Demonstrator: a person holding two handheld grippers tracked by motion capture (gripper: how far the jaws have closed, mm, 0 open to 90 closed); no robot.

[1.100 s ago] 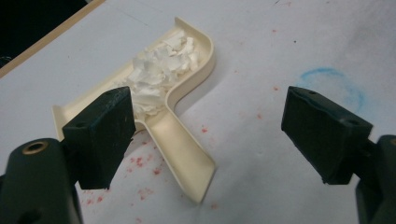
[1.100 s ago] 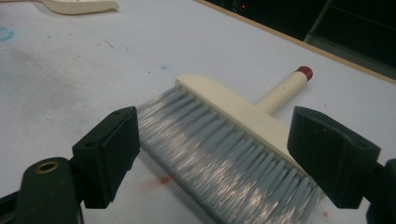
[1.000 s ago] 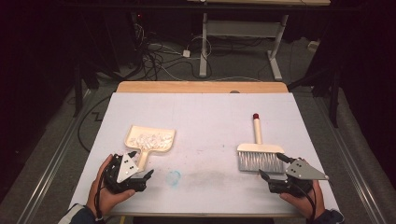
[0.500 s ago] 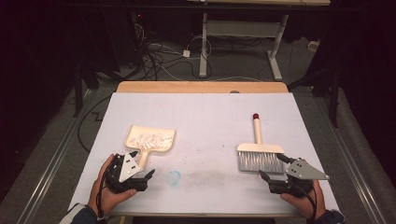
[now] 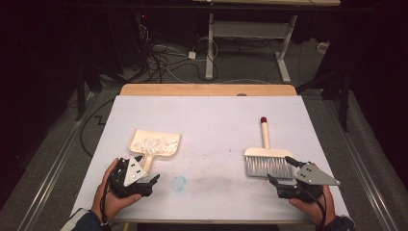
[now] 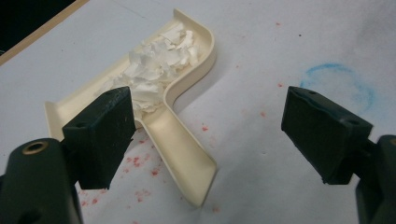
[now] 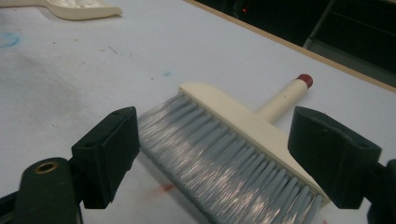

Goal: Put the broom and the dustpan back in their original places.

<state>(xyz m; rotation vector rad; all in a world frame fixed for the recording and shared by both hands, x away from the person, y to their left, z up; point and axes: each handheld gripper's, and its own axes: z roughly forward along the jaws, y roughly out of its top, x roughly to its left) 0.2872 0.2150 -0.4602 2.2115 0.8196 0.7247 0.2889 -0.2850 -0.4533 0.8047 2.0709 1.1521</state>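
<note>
A cream dustpan (image 5: pixel 155 144) (image 6: pixel 184 151) holding white scraps (image 6: pixel 159 63) lies at the table's front left, its handle pointing toward me. My left gripper (image 5: pixel 148 169) (image 6: pixel 212 126) stands open just behind that handle's end, which lies between the jaws and a little ahead. At the front right lies a cream brush (image 5: pixel 267 161) (image 7: pixel 224 135) with grey bristles and a red-tipped handle (image 5: pixel 263 121) pointing away. My right gripper (image 5: pixel 281 169) (image 7: pixel 219 151) is open at the bristle side, its jaws spread on either side of the brush head without touching it.
The white table top (image 5: pixel 211 125) has a faint blue ring (image 5: pixel 179 183) (image 6: pixel 338 84) and small red specks near the front. A wooden strip (image 5: pixel 207 90) runs along the far edge. Beyond it, cables and a desk frame (image 5: pixel 250 33) stand on the dark floor.
</note>
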